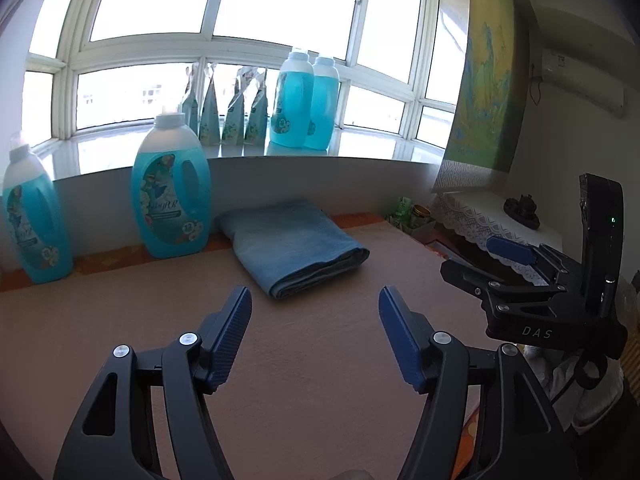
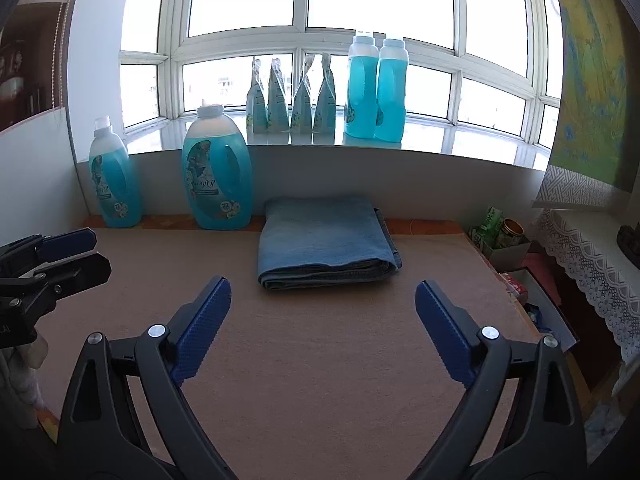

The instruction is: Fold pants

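The blue denim pants [image 1: 294,246] lie folded in a flat rectangle on the tan table cover [image 1: 312,380], near the back wall; they also show in the right wrist view [image 2: 326,242]. My left gripper [image 1: 316,302] is open and empty, held above the table in front of the pants. My right gripper [image 2: 323,290] is open and empty, also short of the pants. The right gripper also shows in the left wrist view [image 1: 486,258], out to the right. The left gripper also shows in the right wrist view [image 2: 94,254], at the left.
Two large blue detergent bottles [image 2: 218,168] [image 2: 114,174] stand on the table left of the pants. More bottles [image 2: 376,88] and pouches [image 2: 292,98] stand on the window sill. A lace-covered side table [image 2: 592,256] and boxes [image 2: 504,240] are at the right.
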Demonstrator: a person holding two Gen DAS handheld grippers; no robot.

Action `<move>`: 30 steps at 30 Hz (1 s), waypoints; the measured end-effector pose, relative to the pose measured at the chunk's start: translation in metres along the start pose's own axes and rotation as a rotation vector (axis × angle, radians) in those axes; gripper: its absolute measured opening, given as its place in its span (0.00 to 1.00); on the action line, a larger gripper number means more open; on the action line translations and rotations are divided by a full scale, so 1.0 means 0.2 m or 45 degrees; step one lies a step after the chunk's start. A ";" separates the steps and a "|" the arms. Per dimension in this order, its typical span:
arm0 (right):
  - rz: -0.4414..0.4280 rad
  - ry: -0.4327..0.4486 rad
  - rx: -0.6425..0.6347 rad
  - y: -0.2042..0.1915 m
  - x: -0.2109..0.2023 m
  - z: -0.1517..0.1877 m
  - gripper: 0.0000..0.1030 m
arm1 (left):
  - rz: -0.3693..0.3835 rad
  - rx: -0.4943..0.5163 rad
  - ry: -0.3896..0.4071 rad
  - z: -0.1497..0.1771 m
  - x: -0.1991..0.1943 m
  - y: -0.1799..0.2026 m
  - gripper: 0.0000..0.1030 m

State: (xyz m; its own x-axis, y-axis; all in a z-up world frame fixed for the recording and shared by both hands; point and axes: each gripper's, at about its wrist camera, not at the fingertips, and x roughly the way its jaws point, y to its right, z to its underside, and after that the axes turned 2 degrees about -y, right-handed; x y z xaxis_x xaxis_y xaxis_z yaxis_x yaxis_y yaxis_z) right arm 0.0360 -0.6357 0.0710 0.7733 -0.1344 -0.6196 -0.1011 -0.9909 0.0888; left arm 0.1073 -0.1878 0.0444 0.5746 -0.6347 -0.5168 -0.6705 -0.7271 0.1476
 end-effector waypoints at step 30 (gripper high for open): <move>0.104 0.017 0.150 -0.25 -0.32 0.50 1.00 | -0.305 -0.059 -0.055 0.58 -0.38 -0.03 0.77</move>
State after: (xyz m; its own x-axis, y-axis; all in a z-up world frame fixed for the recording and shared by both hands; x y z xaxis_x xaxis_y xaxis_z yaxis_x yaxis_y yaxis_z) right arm -0.0718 -0.5777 0.0278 0.7676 -0.2150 -0.6038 -0.2360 -0.9707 0.0455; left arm 0.0129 -0.1046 -0.0145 0.6930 -0.4318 -0.5773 -0.4949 -0.8672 0.0545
